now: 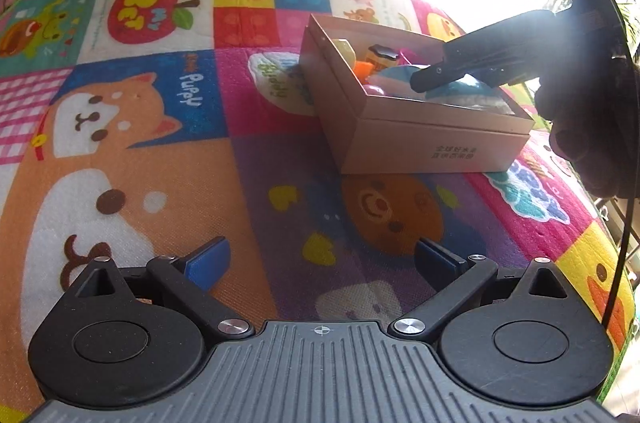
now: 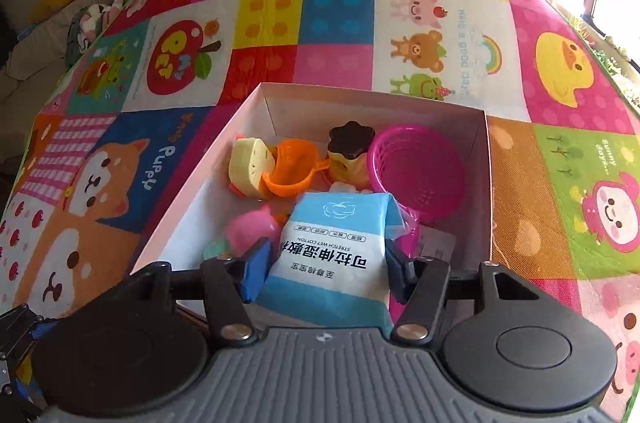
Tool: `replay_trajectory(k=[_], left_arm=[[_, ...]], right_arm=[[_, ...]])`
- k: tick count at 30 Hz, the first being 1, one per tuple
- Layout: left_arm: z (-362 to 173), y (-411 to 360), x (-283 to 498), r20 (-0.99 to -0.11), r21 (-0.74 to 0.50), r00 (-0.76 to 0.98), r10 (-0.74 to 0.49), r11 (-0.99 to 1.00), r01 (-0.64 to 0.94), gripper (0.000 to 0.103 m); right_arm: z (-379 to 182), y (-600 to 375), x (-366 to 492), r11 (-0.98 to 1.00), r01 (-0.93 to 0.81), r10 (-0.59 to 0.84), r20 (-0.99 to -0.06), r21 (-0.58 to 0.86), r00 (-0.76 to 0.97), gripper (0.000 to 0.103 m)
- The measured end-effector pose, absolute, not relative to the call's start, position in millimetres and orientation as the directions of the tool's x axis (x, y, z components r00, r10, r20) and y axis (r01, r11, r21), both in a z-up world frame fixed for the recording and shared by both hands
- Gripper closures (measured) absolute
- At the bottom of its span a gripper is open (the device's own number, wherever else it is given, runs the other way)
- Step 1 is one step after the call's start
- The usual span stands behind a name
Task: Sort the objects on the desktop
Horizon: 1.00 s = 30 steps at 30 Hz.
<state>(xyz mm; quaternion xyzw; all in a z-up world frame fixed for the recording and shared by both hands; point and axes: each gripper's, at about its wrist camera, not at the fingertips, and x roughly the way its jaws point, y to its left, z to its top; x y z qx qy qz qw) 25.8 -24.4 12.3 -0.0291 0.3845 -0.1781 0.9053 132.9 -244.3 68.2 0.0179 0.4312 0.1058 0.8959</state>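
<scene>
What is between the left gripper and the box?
Only bare play mat, seen in the left wrist view: nothing lies between the left gripper and the box.

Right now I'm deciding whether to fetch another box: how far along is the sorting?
Nearly done. Already in the cardboard box: a pink basket, an orange scoop, a yellow toy and a dark-lidded jar. In hand: the right gripper holds the blue wipes packet over the box, not yet released. The left gripper is open and empty. No loose items show on the mat.
</scene>
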Motion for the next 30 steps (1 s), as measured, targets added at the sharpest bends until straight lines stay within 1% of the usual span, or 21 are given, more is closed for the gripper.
replay_trajectory(k=[3, 5, 7, 8, 9, 11, 13, 15, 16, 17, 18, 21, 23, 24, 27, 28, 30], left_arm=[[13.2, -23.5, 25.1, -0.684, -0.176, 0.652, -0.326, 0.942, 0.286, 0.002], [15.8, -20.3, 22.5, -0.678, -0.157, 0.667, -0.309, 0.947, 0.28, 0.002], [17.7, -14.9, 19.6, -0.669, -0.133, 0.686, -0.287, 0.954, 0.269, 0.002], [17.4, -11.3, 19.0, -0.666, -0.123, 0.694, -0.272, 0.958, 0.258, 0.002], [16.5, -7.6, 18.9, -0.666, -0.115, 0.7, -0.257, 0.963, 0.244, 0.002], [12.7, 0.8, 18.9, -0.671, -0.09, 0.71, -0.214, 0.974, 0.208, 0.001], [8.4, 8.6, 19.0, -0.678, -0.061, 0.715, -0.173, 0.982, 0.179, 0.0], [5.3, 14.6, 19.8, -0.683, -0.041, 0.718, -0.136, 0.988, 0.149, 0.0], [4.4, 17.0, 19.9, -0.681, -0.031, 0.723, -0.12, 0.99, 0.135, 0.0], [3.7, 19.2, 19.7, -0.674, -0.021, 0.731, -0.104, 0.992, 0.122, 0.0], [3.5, 19.7, 19.6, -0.669, -0.015, 0.737, -0.095, 0.993, 0.114, 0.0], [2.4, 17.0, 18.1, -0.655, 0.008, 0.752, -0.08, 0.994, 0.113, 0.0], [0.3, 12.0, 18.5, -0.66, 0.028, 0.747, -0.08, 0.991, 0.131, 0.0], [-0.8, 9.9, 19.4, -0.665, 0.028, 0.742, -0.087, 0.99, 0.142, 0.0], [-1.7, 9.5, 22.5, -0.663, -0.007, 0.742, -0.105, 0.991, 0.134, 0.0], [-1.8, 9.7, 23.8, -0.66, -0.013, 0.745, -0.102, 0.992, 0.124, 0.0], [-2.8, 9.2, 27.0, -0.656, -0.024, 0.748, -0.097, 0.994, 0.109, 0.0]], right_arm=[[63.6, -236.0, 133.9, 0.977, -0.183, 0.205, -0.723, 0.11, 0.659, 0.051], [58.9, -225.5, 134.6, 0.979, -0.201, 0.171, -0.695, 0.039, 0.698, 0.051], [57.5, -226.1, 133.5, 0.979, -0.199, 0.176, -0.702, 0.05, 0.69, 0.048], [59.9, -229.9, 131.3, 0.977, -0.198, 0.193, -0.706, 0.076, 0.682, 0.044], [63.0, -234.9, 126.4, 0.975, -0.196, 0.21, -0.702, 0.102, 0.68, 0.037], [71.8, -246.1, 108.1, 0.976, -0.177, 0.218, -0.667, 0.13, 0.712, 0.035], [82.6, -255.5, 80.5, 0.977, -0.168, 0.211, -0.616, 0.127, 0.759, 0.03], [90.9, -258.3, 49.0, 0.979, -0.165, 0.204, -0.554, 0.12, 0.807, 0.005], [93.4, -257.9, 30.1, 0.981, -0.154, 0.192, -0.518, 0.117, 0.833, 0.0], [92.8, -256.2, 15.3, 0.982, -0.147, 0.188, -0.495, 0.12, 0.848, 0.0], [89.9, -253.6, 3.9, 0.981, -0.143, 0.188, -0.493, 0.128, 0.85, 0.0], [71.3, -243.0, -20.1, 0.975, -0.13, 0.207, -0.517, 0.182, 0.83, 0.0], [50.0, -230.4, -27.0, 0.97, -0.147, 0.234, -0.566, 0.195, 0.791, 0.0], [39.8, -222.4, -25.4, 0.975, -0.144, 0.217, -0.598, 0.168, 0.772, 0.0], [14.5, -198.1, -12.3, 0.991, -0.129, 0.108, -0.686, 0.02, 0.72, 0.0], [10.5, -192.9, -7.9, 0.991, -0.134, 0.094, -0.702, -0.003, 0.706, 0.0], [11.9, -187.4, -0.1, 0.99, -0.138, 0.075, -0.696, -0.035, 0.715, 0.0]])
